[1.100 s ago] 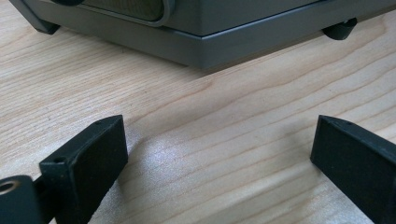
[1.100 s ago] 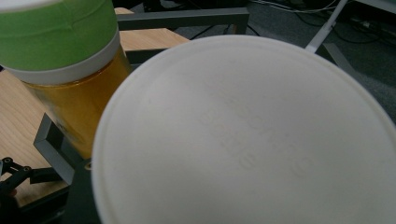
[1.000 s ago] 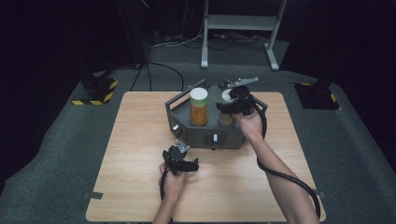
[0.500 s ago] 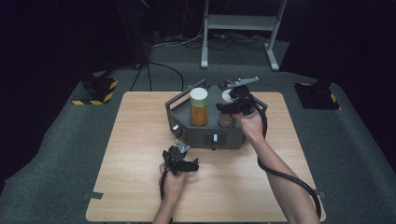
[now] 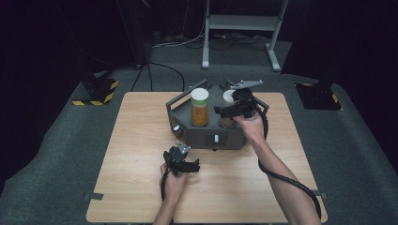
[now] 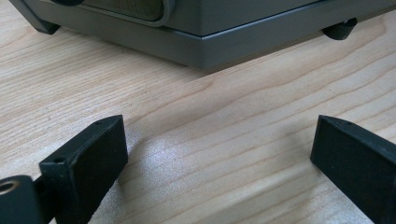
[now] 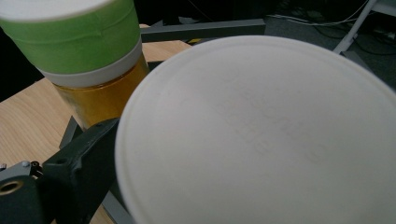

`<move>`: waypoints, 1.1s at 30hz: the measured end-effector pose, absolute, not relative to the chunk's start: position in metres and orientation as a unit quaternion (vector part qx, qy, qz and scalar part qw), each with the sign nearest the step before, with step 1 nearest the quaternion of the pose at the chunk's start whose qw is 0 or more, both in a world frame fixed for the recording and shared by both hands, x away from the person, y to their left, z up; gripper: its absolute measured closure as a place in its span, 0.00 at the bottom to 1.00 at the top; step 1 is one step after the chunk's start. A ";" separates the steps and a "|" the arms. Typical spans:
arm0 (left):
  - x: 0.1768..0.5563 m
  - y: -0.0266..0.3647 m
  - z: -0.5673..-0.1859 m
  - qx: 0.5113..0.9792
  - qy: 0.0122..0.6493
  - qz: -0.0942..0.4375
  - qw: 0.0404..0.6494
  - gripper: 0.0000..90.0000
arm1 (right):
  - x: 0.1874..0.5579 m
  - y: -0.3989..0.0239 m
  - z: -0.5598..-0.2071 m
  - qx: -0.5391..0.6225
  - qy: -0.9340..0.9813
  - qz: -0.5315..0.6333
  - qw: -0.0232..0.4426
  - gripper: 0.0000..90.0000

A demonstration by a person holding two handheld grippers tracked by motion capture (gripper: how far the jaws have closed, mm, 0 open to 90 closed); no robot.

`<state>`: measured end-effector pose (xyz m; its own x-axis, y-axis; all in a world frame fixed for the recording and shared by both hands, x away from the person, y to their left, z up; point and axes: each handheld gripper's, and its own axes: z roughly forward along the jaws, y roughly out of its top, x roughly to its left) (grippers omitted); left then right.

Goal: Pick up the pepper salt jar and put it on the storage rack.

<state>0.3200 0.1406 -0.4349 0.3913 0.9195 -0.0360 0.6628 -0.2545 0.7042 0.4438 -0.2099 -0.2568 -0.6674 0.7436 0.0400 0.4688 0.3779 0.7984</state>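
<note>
Wooden table (image 5: 141, 140) lies bare around the left claw (image 5: 187, 165), jaws apart.

Bare worktop (image 5: 141, 140) is lying open left of and near the grey box (image 5: 206, 133). The tall green-lidded jar (image 5: 199, 107) is blocking passage just left of the white-lidded jar (image 5: 228, 96).

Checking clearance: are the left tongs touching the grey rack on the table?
Apart. The left gripper view shows bare wooden table between the open left tongs and the grey rack's base.
</note>
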 end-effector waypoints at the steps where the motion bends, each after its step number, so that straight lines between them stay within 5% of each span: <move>1: 0.320 0.141 -0.435 0.767 0.516 0.196 0.327 0.04 | 0.444 -0.210 -0.257 0.373 0.813 0.415 0.166 0.05; 33: 0.320 0.141 -0.435 0.768 0.515 0.196 0.326 0.04 | 0.421 -0.237 -0.262 0.364 0.809 0.431 0.169 0.08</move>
